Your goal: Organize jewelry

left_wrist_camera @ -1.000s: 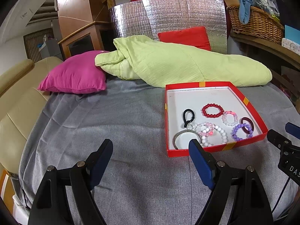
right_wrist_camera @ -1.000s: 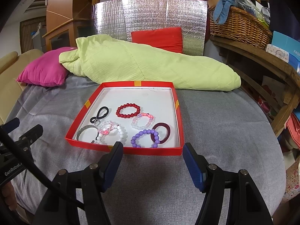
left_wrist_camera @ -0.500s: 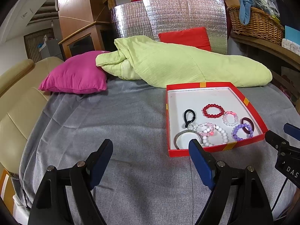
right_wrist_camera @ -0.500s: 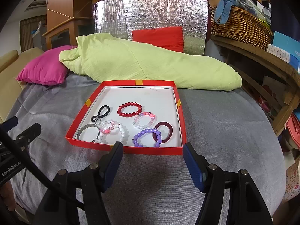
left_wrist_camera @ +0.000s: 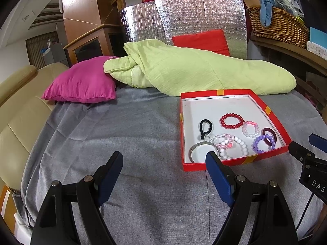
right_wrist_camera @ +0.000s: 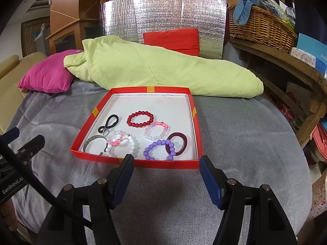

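A shallow red box (right_wrist_camera: pixel 197 122) with a white floor lies on the grey blanket; it also shows in the left wrist view (left_wrist_camera: pixel 271 114). Inside lie several pieces: a red bead bracelet (right_wrist_camera: pixel 140 118), a purple bead bracelet (right_wrist_camera: pixel 159 149), a dark maroon ring (right_wrist_camera: pixel 177 144), a pink-and-white bracelet (right_wrist_camera: pixel 156 131), a white bead bracelet (right_wrist_camera: pixel 130 146), a silver bangle (right_wrist_camera: pixel 92 141) and a black loop (right_wrist_camera: pixel 108 123). My right gripper (right_wrist_camera: pixel 166 161) is open and empty, just short of the box's near wall. My left gripper (left_wrist_camera: pixel 163 163) is open and empty, left of the box.
A green quilt (right_wrist_camera: pixel 155 69), a pink pillow (left_wrist_camera: pixel 81 81) and a red cushion (right_wrist_camera: pixel 171 39) lie behind the box. A wicker basket (right_wrist_camera: pixel 261 26) stands on a wooden shelf at the right. A beige sofa edge (left_wrist_camera: pixel 18 110) is at the left.
Both grippers have drawn back slightly from the box; the box sits a little farther and higher in both views. Both stay open and empty.
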{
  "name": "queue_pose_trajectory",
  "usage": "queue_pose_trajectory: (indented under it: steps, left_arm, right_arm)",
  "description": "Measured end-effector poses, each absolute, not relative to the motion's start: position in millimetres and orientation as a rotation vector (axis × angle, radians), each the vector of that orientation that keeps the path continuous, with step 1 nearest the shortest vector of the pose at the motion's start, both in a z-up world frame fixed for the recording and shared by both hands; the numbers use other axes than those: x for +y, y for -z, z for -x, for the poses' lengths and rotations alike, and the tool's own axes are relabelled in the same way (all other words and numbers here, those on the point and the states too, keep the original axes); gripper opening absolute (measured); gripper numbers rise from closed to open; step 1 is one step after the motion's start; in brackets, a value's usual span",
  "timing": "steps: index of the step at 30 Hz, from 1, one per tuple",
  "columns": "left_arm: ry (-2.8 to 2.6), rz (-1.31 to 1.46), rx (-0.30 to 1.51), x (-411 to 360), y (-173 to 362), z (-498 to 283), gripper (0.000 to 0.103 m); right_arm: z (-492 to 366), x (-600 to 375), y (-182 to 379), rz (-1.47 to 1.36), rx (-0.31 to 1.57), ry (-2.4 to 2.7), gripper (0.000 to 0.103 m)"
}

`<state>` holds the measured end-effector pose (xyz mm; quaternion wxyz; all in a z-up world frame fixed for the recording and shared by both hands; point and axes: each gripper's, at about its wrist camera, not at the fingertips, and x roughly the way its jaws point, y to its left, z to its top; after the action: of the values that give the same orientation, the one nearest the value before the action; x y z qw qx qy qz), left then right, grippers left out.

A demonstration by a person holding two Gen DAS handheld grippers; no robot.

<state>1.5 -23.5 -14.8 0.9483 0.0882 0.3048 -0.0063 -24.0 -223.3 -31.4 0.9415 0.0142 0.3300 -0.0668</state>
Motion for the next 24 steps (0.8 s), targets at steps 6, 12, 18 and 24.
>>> queue_pose_trajectory:
  steps: [6,12,18,24]
  left_arm:
    - [0.012,-0.176,0.622,-22,15,-1,0.084]
    - [0.014,-0.180,0.621,-22,15,0,0.084]
    - [0.009,-0.178,0.621,-16,14,2,0.084]
    - [0.002,-0.166,0.617,-7,12,3,0.084]
  right_arm:
    - [23,-223,32,-0.026,0.673,0.134,0.069]
    - [22,-221,32,-0.030,0.673,0.133,0.070]
    - [20,-212,31,-0.028,0.671,0.127,0.069]
    - [16,-207,33,-0.027,0.674,0.126,0.070]
